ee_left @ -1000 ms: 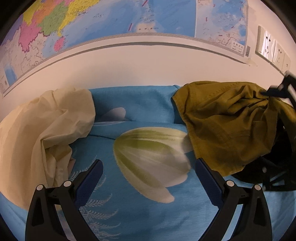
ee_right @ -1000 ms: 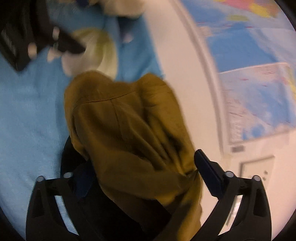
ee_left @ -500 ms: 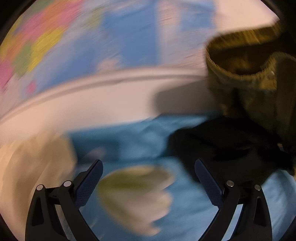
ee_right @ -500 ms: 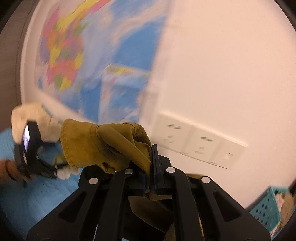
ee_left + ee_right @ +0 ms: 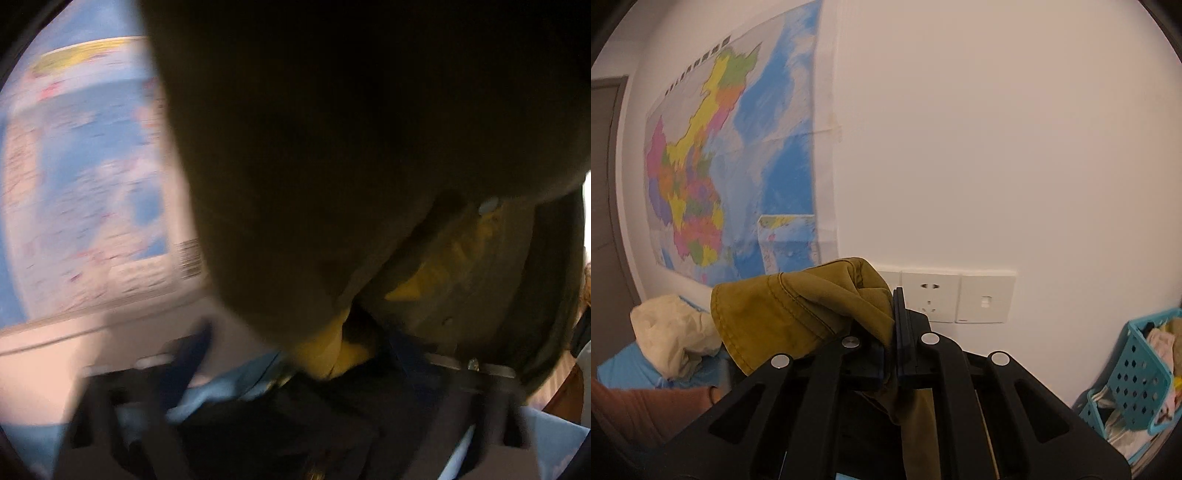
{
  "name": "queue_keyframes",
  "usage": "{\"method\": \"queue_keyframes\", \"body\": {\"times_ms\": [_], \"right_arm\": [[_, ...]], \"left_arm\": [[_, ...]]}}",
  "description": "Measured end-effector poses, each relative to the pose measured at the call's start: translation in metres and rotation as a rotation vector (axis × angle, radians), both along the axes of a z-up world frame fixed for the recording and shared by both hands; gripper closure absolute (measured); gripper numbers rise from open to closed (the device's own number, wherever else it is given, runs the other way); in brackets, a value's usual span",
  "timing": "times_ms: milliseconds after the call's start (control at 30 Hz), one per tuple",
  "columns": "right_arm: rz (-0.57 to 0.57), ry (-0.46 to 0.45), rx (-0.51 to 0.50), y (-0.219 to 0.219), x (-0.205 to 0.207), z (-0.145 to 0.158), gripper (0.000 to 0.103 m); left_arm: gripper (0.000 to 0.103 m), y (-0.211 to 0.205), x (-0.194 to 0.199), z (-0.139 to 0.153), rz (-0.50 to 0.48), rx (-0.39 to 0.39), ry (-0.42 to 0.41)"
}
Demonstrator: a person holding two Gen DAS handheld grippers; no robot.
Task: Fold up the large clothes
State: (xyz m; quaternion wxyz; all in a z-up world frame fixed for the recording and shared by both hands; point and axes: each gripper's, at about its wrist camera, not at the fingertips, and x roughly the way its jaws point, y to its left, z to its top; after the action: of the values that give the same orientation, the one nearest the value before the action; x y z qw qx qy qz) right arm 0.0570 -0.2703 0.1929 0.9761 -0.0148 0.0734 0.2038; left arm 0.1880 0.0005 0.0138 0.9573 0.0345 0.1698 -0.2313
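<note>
Right claw (image 5: 891, 356): we've lifted the garment (image 5: 798, 306), clamped between its fingers.
Left claw (image 5: 295, 354): blurred, grip untellable; garment now just ahead.

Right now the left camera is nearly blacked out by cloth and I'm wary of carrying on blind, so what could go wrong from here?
1. The olive garment hangs right over the left gripper, whose open fingers show only as a blur; it may well close on the wrong layer.
2. The right gripper pinches just a bunched edge of the garment, so that hold could slip under its weight.
3. The dark cloth beneath might get caught up too.
</note>
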Motion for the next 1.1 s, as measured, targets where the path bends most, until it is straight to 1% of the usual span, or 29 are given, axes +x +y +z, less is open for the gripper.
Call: {"method": "queue_keyframes", "body": {"times_ms": [33,67,133,200,233,267,300,333,367,467,500,533,600,633,767,833,900,967,1033,1100], "right_arm": [[-0.021,-0.006,0.013,-0.007,-0.002,0.001,0.099],[-0.028,-0.006,0.022,-0.015,-0.004,0.002,0.099],[-0.079,-0.023,0.035,-0.029,-0.011,0.01,0.099],[-0.105,-0.044,0.054,-0.044,-0.02,0.022,0.1],[-0.124,-0.073,0.068,-0.053,-0.031,0.036,0.1],[-0.133,-0.091,0.068,-0.057,-0.038,0.043,0.1],[-0.154,-0.131,0.071,-0.061,-0.055,0.062,0.1],[-0.149,-0.166,0.077,-0.064,-0.07,0.077,0.1],[-0.147,-0.202,0.081,-0.066,-0.084,0.089,0.1],[-0.132,-0.363,0.09,-0.068,-0.152,0.137,0.1],[-0.127,-0.394,0.094,-0.069,-0.17,0.149,0.1],[-0.118,-0.415,0.101,-0.07,-0.185,0.158,0.1],[-0.098,-0.449,0.118,-0.07,-0.219,0.173,0.1],[-0.088,-0.456,0.115,-0.068,-0.231,0.176,0.1],[-0.019,-0.482,0.122,-0.054,-0.275,0.174,0.1],[0.051,-0.49,0.146,-0.048,-0.298,0.166,0.1],[0.103,-0.494,0.154,-0.042,-0.313,0.159,0.1],[0.165,-0.494,0.164,-0.035,-0.331,0.148,0.1],[0.243,-0.49,0.176,-0.025,-0.346,0.139,0.1],[0.31,-0.492,0.169,-0.01,-0.356,0.132,0.1]], "left_arm": [[0.099,-0.008,0.008,0.001,-0.006,0.01,0.033],[0.102,-0.016,0.012,0.004,0.003,0.023,0.048],[0.102,-0.03,0.009,0.022,0.0,0.029,0.021],[0.102,-0.041,-0.002,0.05,-0.017,0.016,-0.024],[0.102,-0.049,-0.01,0.07,-0.03,0.007,-0.059],[0.102,-0.055,-0.016,0.087,-0.031,0.009,-0.091],[0.102,-0.061,-0.024,0.105,-0.03,0.014,-0.126],[0.102,-0.067,-0.037,0.129,-0.012,0.018,-0.192],[0.102,-0.067,-0.048,0.149,-0.004,0.004,-0.241],[0.102,-0.05,-0.086,0.215,0.022,-0.086,-0.357],[0.102,-0.042,-0.1,0.232,0.029,-0.11,-0.385],[0.102,-0.029,-0.122,0.254,0.053,-0.129,-0.424],[0.102,-0.012,-0.152,0.276,0.07,-0.144,-0.468],[0.102,-0.002,-0.175,0.287,0.088,-0.141,-0.499],[0.102,0.028,-0.258,0.31,0.15,-0.096,-0.596],[0.101,0.034,-0.303,0.315,0.184,-0.049,-0.636],[0.101,0.045,-0.345,0.315,0.22,-0.004,-0.655],[0.101,0.061,-0.394,0.317,0.262,0.04,-0.661],[0.101,0.08,-0.448,0.316,0.315,0.083,-0.673],[0.101,0.086,-0.488,0.317,0.378,0.136,-0.685]]}}
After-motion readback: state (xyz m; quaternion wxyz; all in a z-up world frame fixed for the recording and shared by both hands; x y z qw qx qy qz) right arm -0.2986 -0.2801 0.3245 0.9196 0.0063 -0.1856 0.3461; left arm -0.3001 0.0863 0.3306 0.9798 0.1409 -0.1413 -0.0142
